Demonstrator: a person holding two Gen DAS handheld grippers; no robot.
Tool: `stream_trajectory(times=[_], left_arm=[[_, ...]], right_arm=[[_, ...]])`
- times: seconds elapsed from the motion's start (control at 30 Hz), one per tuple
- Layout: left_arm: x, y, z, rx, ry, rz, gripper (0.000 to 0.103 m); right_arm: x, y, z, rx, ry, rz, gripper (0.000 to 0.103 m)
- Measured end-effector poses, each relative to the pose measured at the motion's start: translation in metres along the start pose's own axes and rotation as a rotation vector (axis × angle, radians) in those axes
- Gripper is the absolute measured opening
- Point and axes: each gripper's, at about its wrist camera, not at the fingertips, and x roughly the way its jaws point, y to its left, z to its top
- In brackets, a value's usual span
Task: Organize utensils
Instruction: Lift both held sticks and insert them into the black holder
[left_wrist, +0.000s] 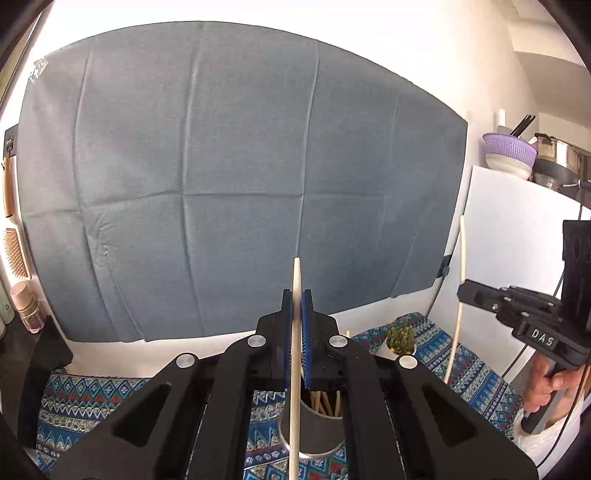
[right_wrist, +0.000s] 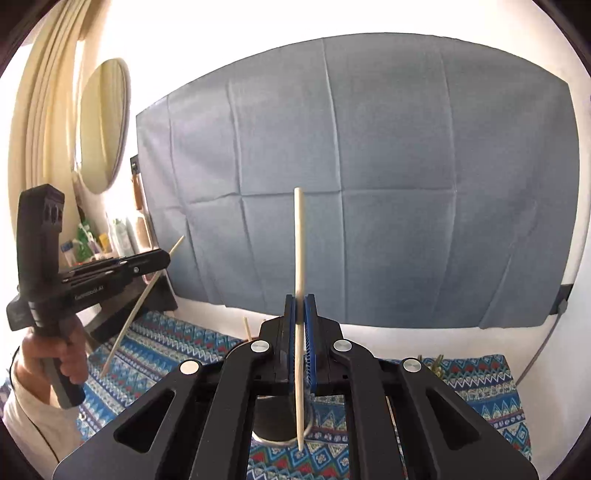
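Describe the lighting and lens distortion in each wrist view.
Left wrist view: white wall above the grey cloth is blown out, and the fisheye bows the cloth's edges; the chopstick in the left gripper is sharp. Right wrist view: wall glare again, dark vignette in the corners, curved cloth edges; the right gripper is crisp.

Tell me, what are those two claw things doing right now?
Left gripper shut on a chopstick, above the metal holder. Right gripper shut on another chopstick. Nothing blocking.
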Motion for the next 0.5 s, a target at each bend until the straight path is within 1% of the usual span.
stream_trajectory(times=[0.17, 0.23, 0.3, 0.33, 0.43, 0.5], left_arm=[[0.012, 0.000, 0.011, -0.024, -0.070, -0.092, 0.005], [0.019, 0.000, 0.011, -0.026, -0.087, -0.115, 0.005], [0.028, 0.001, 0.010, -0.042, -0.099, -0.171, 0.005], [0.032, 0.001, 0.009, -0.048, -0.110, -0.183, 0.005], [0.041, -0.002, 0.003, -0.053, -0.168, -0.251, 0.005], [0.048, -0.007, -0.001, -0.036, -0.210, -0.270, 0.005]], right_arm=[[0.019, -0.002, 0.009, 0.042, -0.021, 0.040, 0.005], [0.027, -0.004, 0.010, 0.062, -0.023, 0.058, 0.005], [0.035, -0.006, 0.009, 0.082, -0.037, 0.087, 0.005], [0.038, -0.008, 0.008, 0.092, -0.047, 0.105, 0.005], [0.047, -0.014, 0.003, 0.144, -0.083, 0.156, 0.005], [0.052, -0.016, -0.001, 0.162, -0.107, 0.177, 0.005]])
